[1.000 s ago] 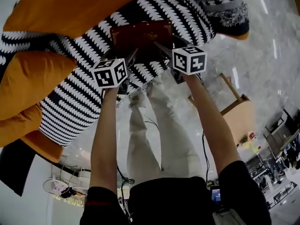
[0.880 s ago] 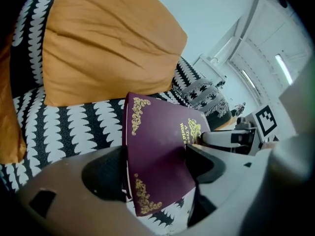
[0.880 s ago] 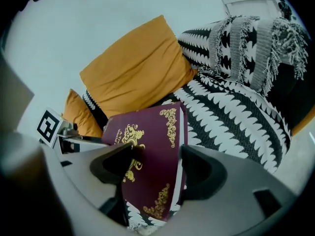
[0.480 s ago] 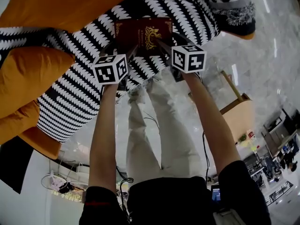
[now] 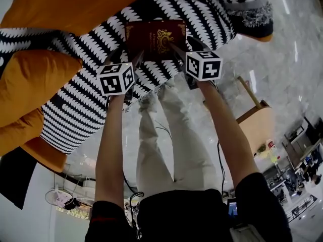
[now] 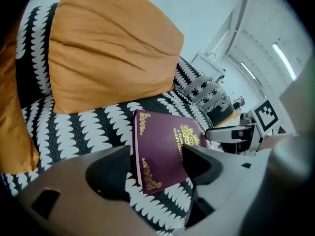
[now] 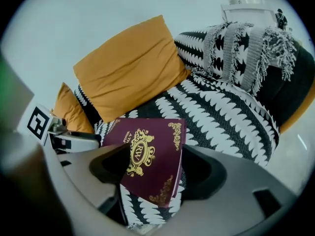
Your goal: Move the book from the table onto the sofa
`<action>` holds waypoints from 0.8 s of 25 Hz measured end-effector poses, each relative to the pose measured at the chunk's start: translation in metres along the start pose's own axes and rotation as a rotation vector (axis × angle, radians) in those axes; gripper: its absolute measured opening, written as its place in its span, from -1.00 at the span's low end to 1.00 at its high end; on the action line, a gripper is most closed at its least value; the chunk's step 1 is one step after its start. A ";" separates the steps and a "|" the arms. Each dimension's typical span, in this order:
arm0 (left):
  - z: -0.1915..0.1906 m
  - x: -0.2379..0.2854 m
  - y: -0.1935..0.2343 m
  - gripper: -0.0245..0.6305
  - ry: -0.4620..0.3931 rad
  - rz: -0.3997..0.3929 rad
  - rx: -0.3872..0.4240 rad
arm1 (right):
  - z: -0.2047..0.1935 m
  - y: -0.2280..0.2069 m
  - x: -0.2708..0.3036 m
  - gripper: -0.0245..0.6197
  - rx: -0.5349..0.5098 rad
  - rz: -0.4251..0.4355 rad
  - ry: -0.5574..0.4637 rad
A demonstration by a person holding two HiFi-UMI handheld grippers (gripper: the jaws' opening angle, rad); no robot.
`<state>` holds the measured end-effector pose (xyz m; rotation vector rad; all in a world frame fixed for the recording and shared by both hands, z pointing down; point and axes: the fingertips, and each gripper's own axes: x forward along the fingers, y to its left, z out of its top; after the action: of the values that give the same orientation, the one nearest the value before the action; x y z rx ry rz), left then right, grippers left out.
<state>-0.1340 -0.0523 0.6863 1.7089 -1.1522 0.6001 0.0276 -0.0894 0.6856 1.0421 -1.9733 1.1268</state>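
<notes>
1. A maroon hardcover book with gold ornaments (image 5: 156, 37) is seen lying flat, cover up, on the seat of a sofa upholstered in black fabric with white leaf-like rows (image 5: 202, 14).
2. The book is placed near the seat's front edge, in front of a large orange cushion (image 6: 108, 48) that is propped against the sofa back.
3. The left gripper (image 6: 156, 156) is held over the book's near end. Its jaws have just been closing a little but are still set wide apart, and the book is seen between them with no pad pressed on it.
4. The right gripper (image 7: 155, 159) is held beside the left one, its jaws likewise spread wide. One jaw is seen above the cover, the other just beside the book's right edge, and nothing is gripped.
</notes>
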 end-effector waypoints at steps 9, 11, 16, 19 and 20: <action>0.012 -0.016 -0.014 -0.18 -0.038 0.004 0.007 | 0.003 0.005 -0.023 -0.05 -0.031 -0.007 -0.018; 0.017 -0.029 -0.027 -0.25 -0.049 -0.029 0.014 | 0.007 0.010 -0.036 -0.20 -0.049 -0.006 -0.030; 0.031 -0.072 -0.065 -0.45 -0.090 -0.100 0.038 | 0.019 0.031 -0.073 -0.48 -0.079 -0.010 -0.063; 0.039 -0.086 -0.077 -0.55 -0.129 -0.098 0.075 | 0.027 0.043 -0.086 -0.61 -0.081 -0.004 -0.088; 0.043 -0.090 -0.080 -0.58 -0.142 -0.092 0.090 | 0.031 0.048 -0.090 -0.62 -0.080 0.002 -0.097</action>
<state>-0.1065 -0.0450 0.5616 1.8961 -1.1524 0.4858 0.0263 -0.0728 0.5808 1.0706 -2.0780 1.0065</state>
